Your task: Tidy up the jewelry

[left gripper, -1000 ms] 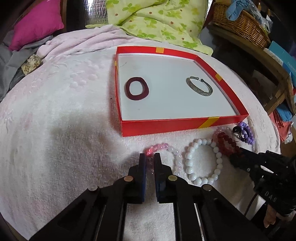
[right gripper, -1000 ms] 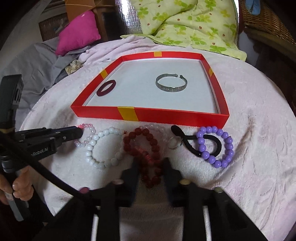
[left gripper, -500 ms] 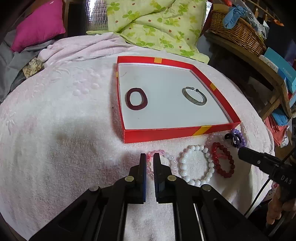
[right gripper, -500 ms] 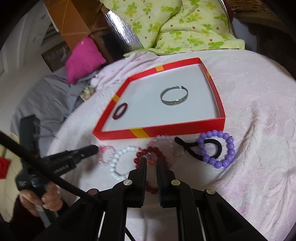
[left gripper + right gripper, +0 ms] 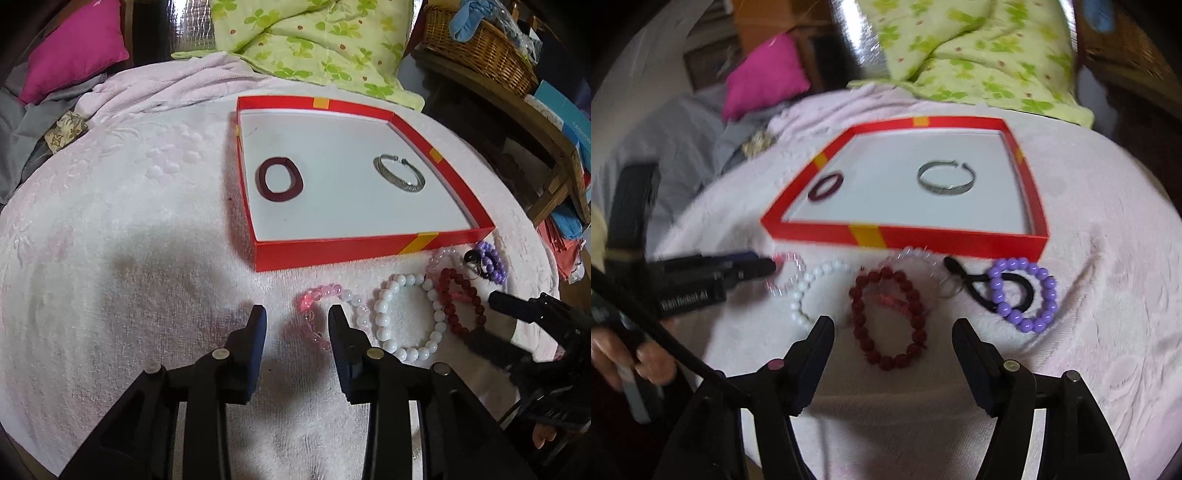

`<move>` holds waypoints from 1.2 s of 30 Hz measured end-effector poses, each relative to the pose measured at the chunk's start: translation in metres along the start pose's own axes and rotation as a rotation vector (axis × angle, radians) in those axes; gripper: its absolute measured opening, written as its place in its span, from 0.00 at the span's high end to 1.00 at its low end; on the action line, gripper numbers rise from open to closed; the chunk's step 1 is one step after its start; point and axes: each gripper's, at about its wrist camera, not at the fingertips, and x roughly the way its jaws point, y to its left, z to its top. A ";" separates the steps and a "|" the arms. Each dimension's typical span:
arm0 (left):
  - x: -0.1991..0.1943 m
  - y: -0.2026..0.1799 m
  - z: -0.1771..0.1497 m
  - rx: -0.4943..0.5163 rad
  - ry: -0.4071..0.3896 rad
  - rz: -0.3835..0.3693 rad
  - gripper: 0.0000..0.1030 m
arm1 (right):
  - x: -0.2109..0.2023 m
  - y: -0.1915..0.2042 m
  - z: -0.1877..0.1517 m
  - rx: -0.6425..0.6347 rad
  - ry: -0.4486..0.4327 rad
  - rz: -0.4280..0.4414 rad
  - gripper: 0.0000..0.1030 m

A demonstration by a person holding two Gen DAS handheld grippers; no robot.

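Observation:
A red tray (image 5: 332,254) (image 5: 953,242) on the pink towel holds a maroon ring (image 5: 279,180) and a silver bangle (image 5: 399,178). In front of it lie a pink bead bracelet (image 5: 317,314), a white bead bracelet (image 5: 406,317), a dark red bead bracelet (image 5: 888,317), a clear bead bracelet (image 5: 916,258), a black hair tie (image 5: 975,288) and a purple bead bracelet (image 5: 1027,291). My left gripper (image 5: 297,325) is open, its jaws either side of the pink bracelet's left part. My right gripper (image 5: 894,339) is open, astride the dark red bracelet.
A green quilt (image 5: 303,40) and a magenta pillow (image 5: 74,48) lie behind the tray. A wicker basket (image 5: 476,48) sits on a wooden shelf at the right. The towel's edge drops off near the right.
Both grippers were shut half a second ago and now stand open. The right gripper has moved in toward the dark red bracelet; the right wrist view is blurred by motion.

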 end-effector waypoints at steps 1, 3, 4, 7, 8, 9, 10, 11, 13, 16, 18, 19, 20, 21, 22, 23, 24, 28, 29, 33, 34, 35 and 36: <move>0.002 -0.002 0.000 0.009 0.005 0.003 0.66 | 0.006 0.004 -0.002 -0.022 0.021 -0.011 0.41; 0.006 -0.006 0.000 0.032 0.009 0.017 0.64 | 0.014 0.010 -0.005 -0.068 0.045 -0.047 0.57; 0.007 -0.009 -0.001 0.050 0.006 0.028 0.64 | 0.015 0.014 -0.006 -0.110 0.037 -0.086 0.65; 0.005 -0.013 -0.004 0.081 -0.003 0.044 0.64 | 0.013 0.017 -0.006 -0.134 0.020 -0.094 0.90; 0.005 -0.013 -0.004 0.080 -0.005 0.039 0.67 | 0.011 0.015 -0.005 -0.121 0.010 -0.096 0.90; 0.004 -0.012 -0.004 0.080 -0.006 0.029 0.83 | 0.008 0.013 -0.004 -0.116 -0.001 -0.099 0.90; 0.003 -0.013 -0.005 0.083 -0.005 0.024 0.91 | 0.004 0.010 -0.003 -0.107 -0.015 -0.091 0.90; 0.002 -0.013 -0.005 0.086 -0.009 0.021 0.91 | 0.001 0.010 -0.003 -0.099 -0.026 -0.078 0.90; 0.000 -0.013 -0.006 0.085 -0.019 0.022 0.93 | -0.007 0.005 0.000 -0.068 -0.056 -0.035 0.90; -0.004 -0.009 -0.004 0.064 -0.032 0.007 0.93 | -0.016 0.000 0.003 -0.026 -0.087 0.005 0.90; -0.009 -0.007 -0.002 0.054 -0.050 0.003 0.93 | -0.019 -0.001 0.006 0.005 -0.101 0.031 0.90; -0.012 -0.006 -0.001 0.050 -0.060 0.000 0.93 | -0.021 -0.004 0.007 0.022 -0.111 0.042 0.90; -0.015 -0.005 0.000 0.046 -0.071 -0.006 0.93 | -0.022 -0.006 0.008 0.037 -0.122 0.054 0.90; -0.017 -0.004 0.001 0.042 -0.080 -0.012 0.93 | -0.025 -0.008 0.009 0.052 -0.135 0.068 0.90; -0.020 -0.002 0.002 0.038 -0.091 -0.019 0.93 | -0.029 -0.010 0.010 0.069 -0.150 0.083 0.90; -0.024 -0.001 0.002 0.033 -0.104 -0.025 0.93 | -0.033 -0.013 0.010 0.087 -0.172 0.098 0.90; -0.026 0.000 0.003 0.032 -0.112 -0.028 0.93 | -0.037 -0.015 0.011 0.098 -0.191 0.108 0.90; -0.034 0.001 0.006 0.026 -0.139 -0.029 0.93 | -0.051 -0.020 0.012 0.128 -0.263 0.118 0.90; -0.037 0.002 0.007 0.023 -0.147 -0.030 0.93 | -0.053 -0.021 0.013 0.134 -0.274 0.118 0.90; -0.050 0.002 0.010 0.014 -0.181 -0.052 0.93 | -0.057 -0.024 0.016 0.164 -0.305 0.111 0.90; -0.054 0.001 0.011 0.016 -0.195 -0.058 0.93 | -0.057 -0.024 0.017 0.172 -0.309 0.111 0.90; -0.059 0.001 0.013 0.018 -0.213 -0.063 0.93 | -0.058 -0.026 0.018 0.177 -0.312 0.110 0.90; -0.062 0.000 0.013 0.021 -0.226 -0.065 0.93 | -0.058 -0.026 0.018 0.182 -0.317 0.107 0.90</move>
